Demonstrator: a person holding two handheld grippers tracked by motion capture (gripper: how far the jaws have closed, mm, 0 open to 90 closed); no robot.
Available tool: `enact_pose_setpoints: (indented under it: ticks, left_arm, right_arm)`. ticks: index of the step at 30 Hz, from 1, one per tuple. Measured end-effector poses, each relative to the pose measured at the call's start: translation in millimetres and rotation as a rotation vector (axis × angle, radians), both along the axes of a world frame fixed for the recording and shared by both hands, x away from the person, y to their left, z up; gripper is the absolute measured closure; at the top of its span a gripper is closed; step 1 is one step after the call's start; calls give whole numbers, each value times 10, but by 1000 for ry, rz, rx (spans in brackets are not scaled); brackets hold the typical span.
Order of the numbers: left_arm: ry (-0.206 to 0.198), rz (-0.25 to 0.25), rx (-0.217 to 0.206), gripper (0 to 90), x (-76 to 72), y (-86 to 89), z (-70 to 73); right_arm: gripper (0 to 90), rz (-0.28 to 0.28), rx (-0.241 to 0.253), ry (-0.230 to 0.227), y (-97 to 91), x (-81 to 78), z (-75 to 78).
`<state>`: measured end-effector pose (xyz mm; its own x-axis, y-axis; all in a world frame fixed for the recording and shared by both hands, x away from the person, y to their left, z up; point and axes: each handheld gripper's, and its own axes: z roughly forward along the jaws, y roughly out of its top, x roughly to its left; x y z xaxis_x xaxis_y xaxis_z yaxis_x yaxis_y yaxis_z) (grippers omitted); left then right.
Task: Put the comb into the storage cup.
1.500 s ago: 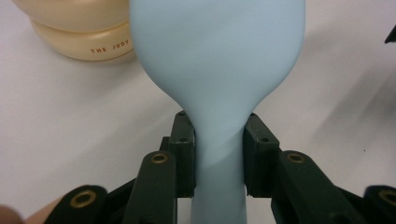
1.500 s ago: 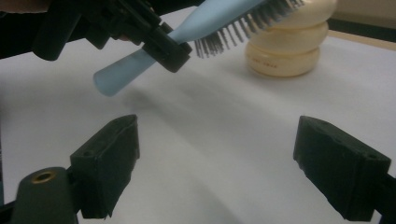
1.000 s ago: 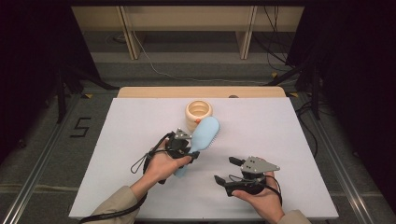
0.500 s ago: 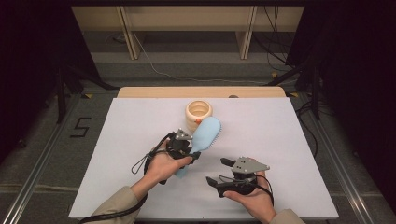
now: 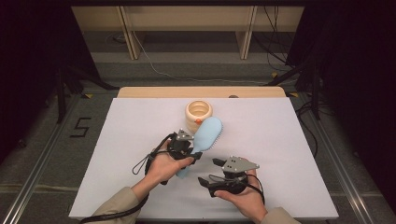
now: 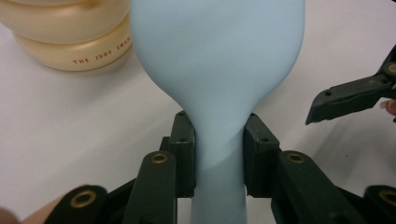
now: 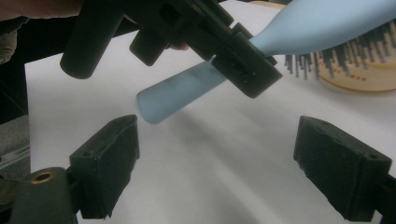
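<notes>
- The left gripper point(image 5: 192, 150) pinches the thin neck of the light blue hairbrush point(image 5: 208, 135); its pads press both sides of the handle
- The brush is held up over the white table point(image 5: 289, 140); its wide head is just by the round cream jar point(image 5: 199, 113)
- The right gripper point(image 5: 208, 171) has its jaws wide apart, holding nothing; the brush handle's end is near, in front of them

Recording lab — white table point(image 5: 140, 140) ringed by black curtains point(image 5: 28, 70), floor cables point(image 5: 159, 70) behind it, a taped "5" point(image 5: 80, 127) beside it.
</notes>
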<state>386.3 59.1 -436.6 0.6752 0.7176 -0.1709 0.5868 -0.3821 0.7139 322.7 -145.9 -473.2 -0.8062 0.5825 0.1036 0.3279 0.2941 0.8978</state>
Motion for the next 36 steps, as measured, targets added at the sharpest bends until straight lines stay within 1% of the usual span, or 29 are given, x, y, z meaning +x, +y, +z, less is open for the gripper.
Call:
enact_pose_setpoints:
  ticks: [5,8,14,22,29,36]
  left_arm:
    - [-1,-3,-2,692,-7,-11,0]
    - [-1,-1,-4,692,-8,-16,-1]
    - [-5,3,-11,692,-16,-27,-5]
    - [2,-3,-16,692,-28,-49,-10]
    - [-6,-8,-16,692,-38,-58,-5]
    - [-9,-5,-20,692,-38,-55,4]
  right_arm:
    - [152,5,5,9,62,16,-14]
    - [152,1,16,20,89,28,-20]
    - [152,3,19,29,150,45,-42]
    - [152,6,25,47,224,67,-70]
    - [148,1,38,56,271,82,-87]
    - [148,-8,43,66,277,95,-91]
